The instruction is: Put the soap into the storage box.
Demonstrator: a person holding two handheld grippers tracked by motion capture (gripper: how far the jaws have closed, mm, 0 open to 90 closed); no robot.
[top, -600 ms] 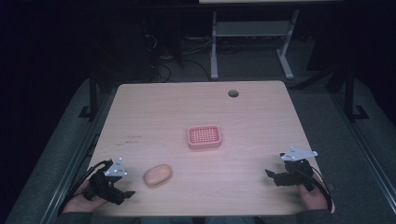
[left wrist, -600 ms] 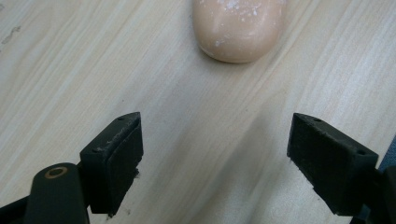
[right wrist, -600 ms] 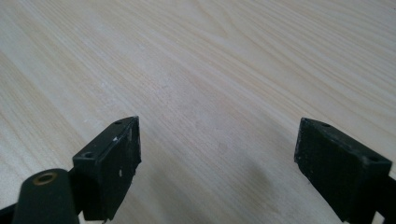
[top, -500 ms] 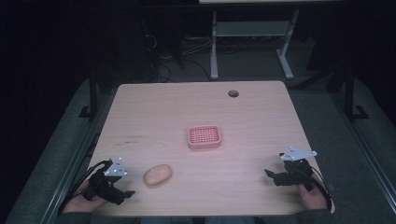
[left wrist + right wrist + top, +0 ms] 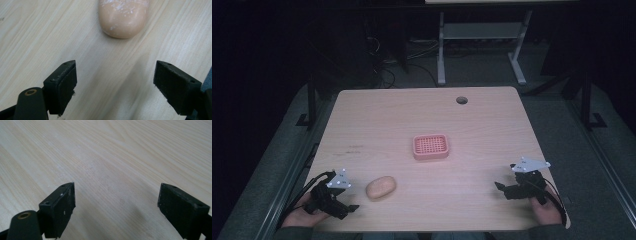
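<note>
Left gripper view: jaws of left gripper (image 5: 115, 85) gaping wide over table (image 5: 37, 37), facing bread roll (image 5: 122, 18) at 12 o'clock, not touching.

The left claw (image 5: 343, 202) sits low at the near left, held in a hand (image 5: 302, 216), jaws spread wide with nothing between them. The right claw (image 5: 507, 189), near right, gapes likewise, empty.

Hardly anything differs: the left black two-jaw tongs (image 5: 346, 206) sit a touch lower toward the tabletop's (image 5: 422, 115) near edge than before.
</note>
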